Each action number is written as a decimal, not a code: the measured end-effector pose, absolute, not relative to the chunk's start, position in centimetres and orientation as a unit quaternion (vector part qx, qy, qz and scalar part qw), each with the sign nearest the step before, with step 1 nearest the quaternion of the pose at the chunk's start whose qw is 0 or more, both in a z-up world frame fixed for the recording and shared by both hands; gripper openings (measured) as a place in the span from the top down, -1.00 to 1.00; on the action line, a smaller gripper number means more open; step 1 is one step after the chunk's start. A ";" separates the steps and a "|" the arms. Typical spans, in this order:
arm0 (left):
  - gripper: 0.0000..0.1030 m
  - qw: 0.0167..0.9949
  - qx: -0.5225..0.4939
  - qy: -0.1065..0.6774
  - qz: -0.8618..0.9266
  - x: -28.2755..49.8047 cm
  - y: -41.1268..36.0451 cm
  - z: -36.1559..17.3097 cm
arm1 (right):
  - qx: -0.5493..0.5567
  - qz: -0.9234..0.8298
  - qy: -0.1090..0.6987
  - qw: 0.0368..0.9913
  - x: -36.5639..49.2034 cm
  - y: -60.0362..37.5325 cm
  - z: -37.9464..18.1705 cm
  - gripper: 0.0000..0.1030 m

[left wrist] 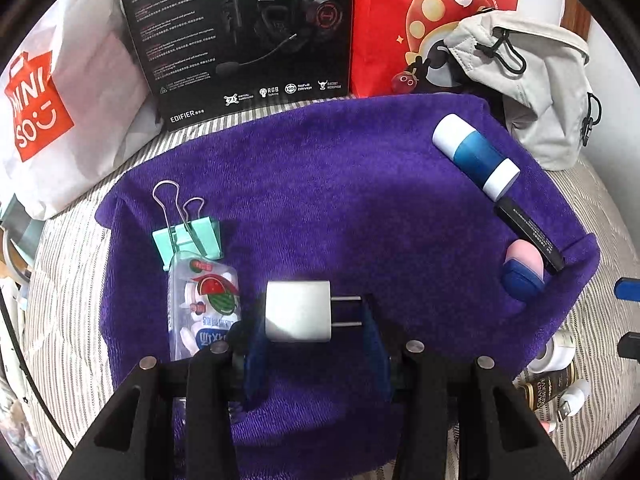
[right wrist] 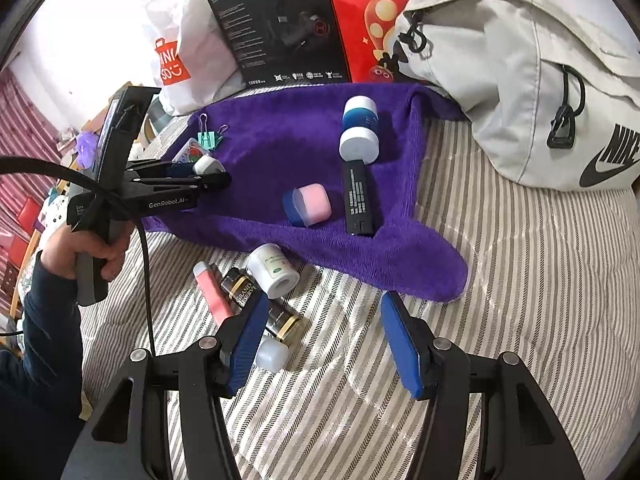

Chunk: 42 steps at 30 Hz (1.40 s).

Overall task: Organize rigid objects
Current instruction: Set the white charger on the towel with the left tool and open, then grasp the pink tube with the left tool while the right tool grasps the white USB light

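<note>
White charger (left wrist: 298,312) held crosswise in the left gripper (left wrist: 316,332), jaws clamped on it, prongs pointing right, long axis running left to right, just above the purple towel (left wrist: 320,184). Clear mint box (left wrist: 200,308) lies just to its left, green clip (left wrist: 188,240) beyond. Right gripper (right wrist: 324,344) jaws apart, holding nothing, over the striped sheet (right wrist: 500,280) near small bottles (right wrist: 276,312)
</note>
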State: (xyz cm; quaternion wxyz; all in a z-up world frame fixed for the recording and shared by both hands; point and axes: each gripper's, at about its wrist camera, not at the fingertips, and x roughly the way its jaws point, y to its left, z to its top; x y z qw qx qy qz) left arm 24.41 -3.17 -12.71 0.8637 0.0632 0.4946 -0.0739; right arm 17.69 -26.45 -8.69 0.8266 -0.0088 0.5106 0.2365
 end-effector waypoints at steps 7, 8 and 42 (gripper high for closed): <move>0.15 0.859 0.061 0.504 -0.069 23.5 -3.0 -12.6 | -0.006 0.235 0.511 0.827 17.0 -26.7 -8.4 -0.13; 0.15 0.857 0.061 0.506 -0.069 23.3 -3.1 -12.5 | -0.007 0.234 0.510 0.827 16.7 -26.8 -8.3 -0.13; -0.33 0.836 0.026 0.545 -0.062 14.0 -11.4 -13.1 | 0.038 0.216 0.512 0.830 9.9 -33.4 -8.3 -0.20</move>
